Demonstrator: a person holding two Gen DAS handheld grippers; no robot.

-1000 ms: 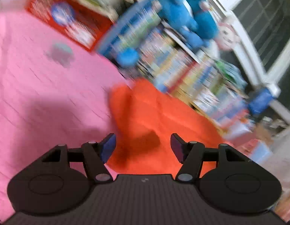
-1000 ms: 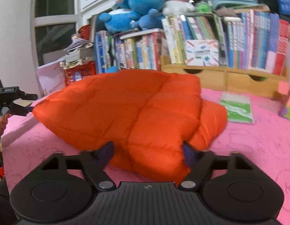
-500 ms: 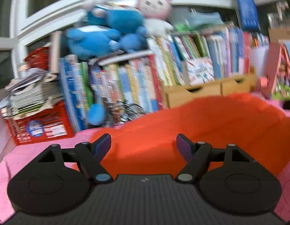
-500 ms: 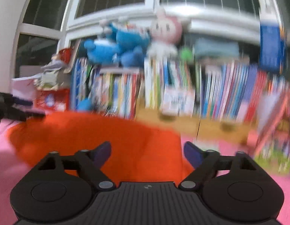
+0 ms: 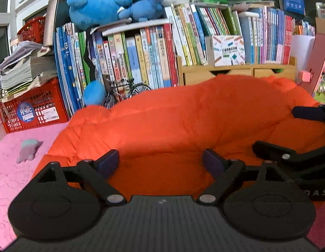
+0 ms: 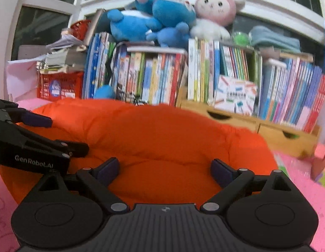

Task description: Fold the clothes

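Left wrist view: puffy orange quilted jacket [image 5: 183,126] lies bunched on the pink surface [image 5: 7,168], near the bookshelf [image 5: 141,58]. Both grippers, left [image 5: 160,162] and right [image 6: 164,169], have just been spreading their fingers wide over it, gripping nothing.

The jacket [image 5: 196,130] lies on the mat [image 5: 11,168]; books [image 5: 141,56] at twelve o'clock behind, crate [image 5: 34,109] at ten.
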